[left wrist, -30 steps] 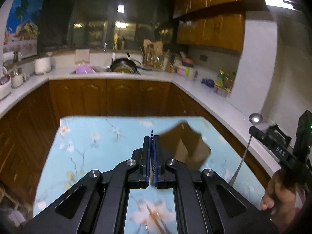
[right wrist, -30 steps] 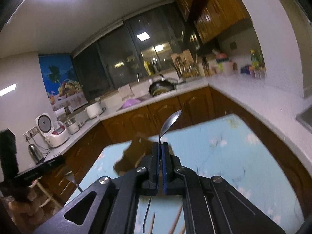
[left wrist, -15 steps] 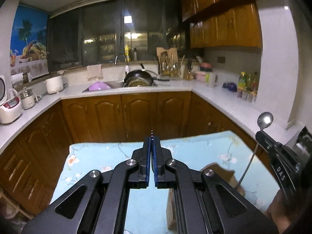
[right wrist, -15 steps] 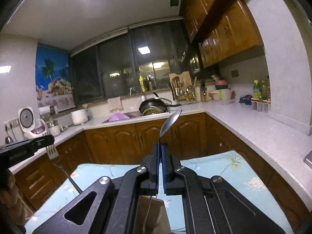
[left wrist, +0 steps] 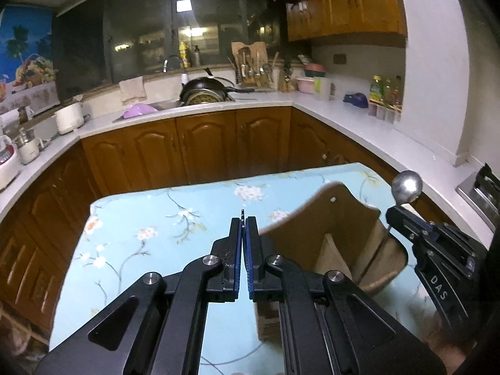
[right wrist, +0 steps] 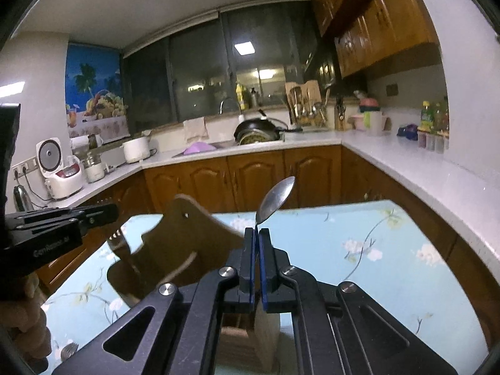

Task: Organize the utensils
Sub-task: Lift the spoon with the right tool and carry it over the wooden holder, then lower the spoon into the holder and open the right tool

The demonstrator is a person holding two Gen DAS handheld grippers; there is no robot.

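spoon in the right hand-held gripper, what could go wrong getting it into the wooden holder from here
1. The right hand-held gripper pinches the spoon by its thin handle, bowl up; it could pivot or slip in the grip on the way down.
2. The wooden holder stands free on the floral tablecloth; a bump from either tool might tip or slide it.
3. The left hand-held gripper, shut on a fork, is close beside the holder, so the two could collide.
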